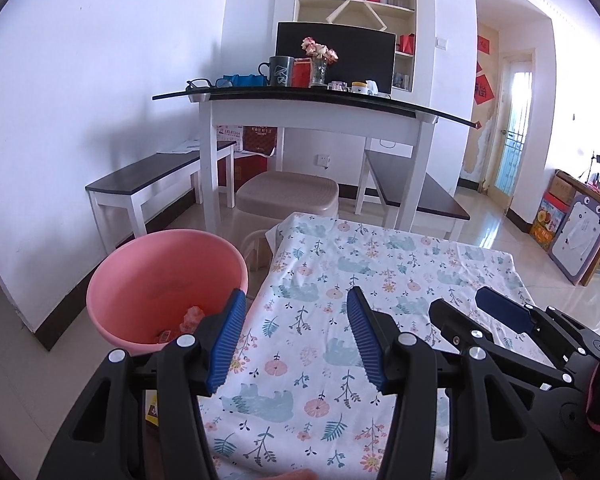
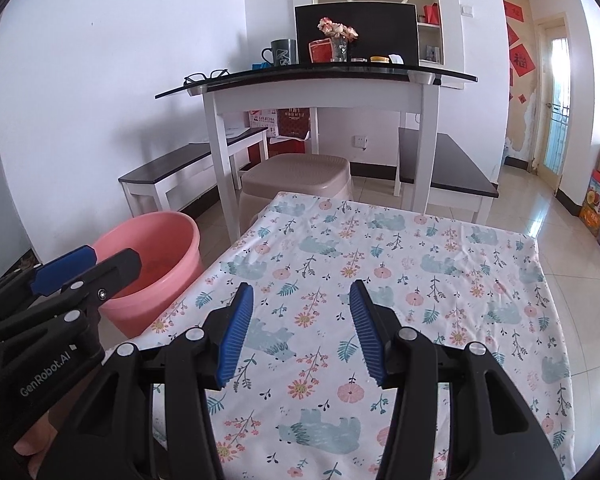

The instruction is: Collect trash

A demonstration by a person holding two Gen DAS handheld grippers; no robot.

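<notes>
While sitting low in the pink bucket (image 1: 164,284) at lower left, trash (image 1: 190,320) looking collected; hovering over the bare desk (image 1: 380,264), left claw (image 1: 296,336) and right claw (image 2: 300,332) both gaping, gripping nothing; seemingly finishing.

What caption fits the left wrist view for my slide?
Open left gripper above the floral tablecloth, beside a pink bucket holding trash.

1. Left gripper (image 1: 296,300) hangs wide open over the floral tablecloth (image 1: 320,320).
2. Pink bucket (image 1: 166,276) sits just left of it, some crumpled trash (image 1: 190,320) at the bottom.
3. Right gripper (image 1: 496,312) pokes in from the right.
</notes>
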